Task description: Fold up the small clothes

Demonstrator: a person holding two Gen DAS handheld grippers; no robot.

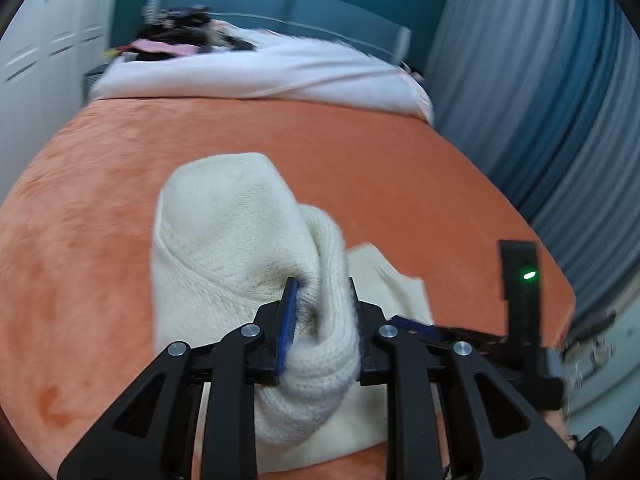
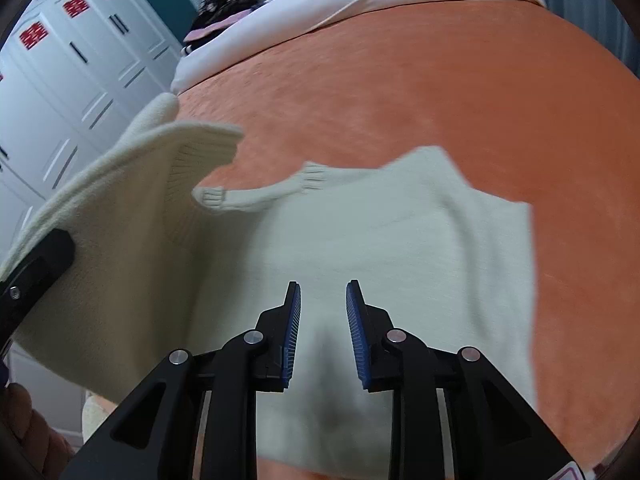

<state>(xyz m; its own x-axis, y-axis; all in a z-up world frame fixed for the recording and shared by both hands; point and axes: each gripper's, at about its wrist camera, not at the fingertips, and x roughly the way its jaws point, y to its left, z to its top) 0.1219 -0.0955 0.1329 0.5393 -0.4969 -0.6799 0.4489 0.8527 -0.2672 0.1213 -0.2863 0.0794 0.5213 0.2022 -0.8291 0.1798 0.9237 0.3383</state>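
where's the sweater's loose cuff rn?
Right wrist view: the cuff lies left of centre on the cream sweater, ahead of the open right gripper, by the orange bedspread.

Orange blanket (image 1: 360, 152) across the bed; rumpled white duvet (image 1: 280, 72) at the top, dark clothes pile (image 1: 188, 32) upper left; blue curtain (image 1: 540, 100) right; white wardrobe doors (image 2: 60, 80) upper left.
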